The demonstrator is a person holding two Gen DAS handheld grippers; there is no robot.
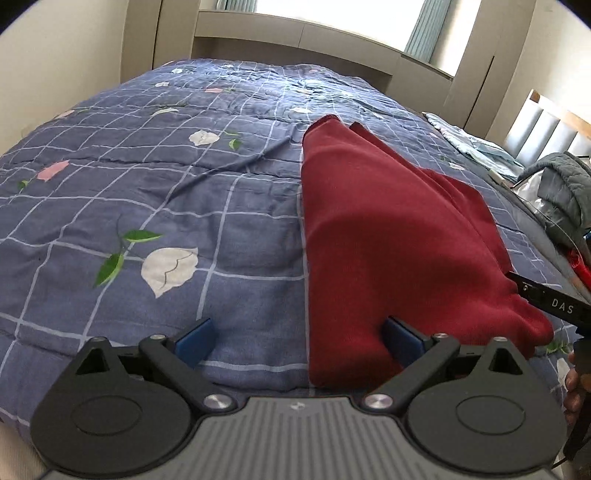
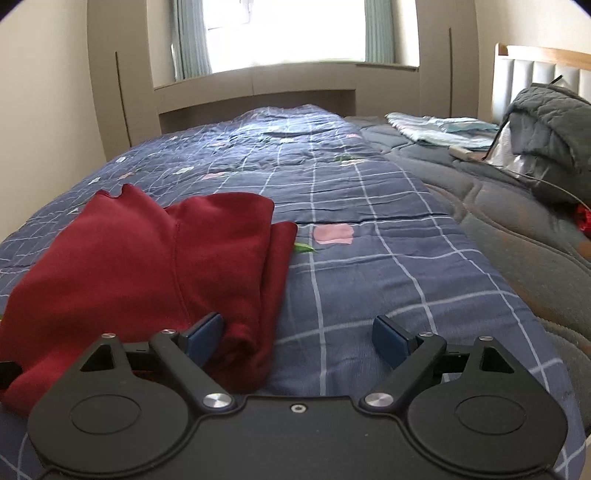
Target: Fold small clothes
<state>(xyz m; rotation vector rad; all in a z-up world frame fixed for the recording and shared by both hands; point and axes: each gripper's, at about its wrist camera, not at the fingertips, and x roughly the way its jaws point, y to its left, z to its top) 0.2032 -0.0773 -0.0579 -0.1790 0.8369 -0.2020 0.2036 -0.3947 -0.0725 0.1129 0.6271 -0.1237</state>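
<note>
A dark red garment point(image 1: 388, 236) lies folded lengthwise on the blue checked bedspread point(image 1: 147, 192). My left gripper point(image 1: 299, 341) is open at the garment's near left corner, with the cloth edge between its blue pads; the right pad point(image 1: 402, 343) rests on the cloth. In the right wrist view the garment point(image 2: 147, 266) lies at the left, and my right gripper point(image 2: 299, 338) is open over its near right edge, the left pad point(image 2: 203, 338) touching the cloth. The right gripper's black body point(image 1: 550, 301) shows at the garment's right corner in the left wrist view.
A grey quilt point(image 2: 517, 240) covers the bed's right side, with a grey padded jacket point(image 2: 550, 122) and light blue folded cloth point(image 2: 436, 131) near the headboard point(image 2: 546, 70). A window alcove point(image 2: 284, 33) lies beyond the bed.
</note>
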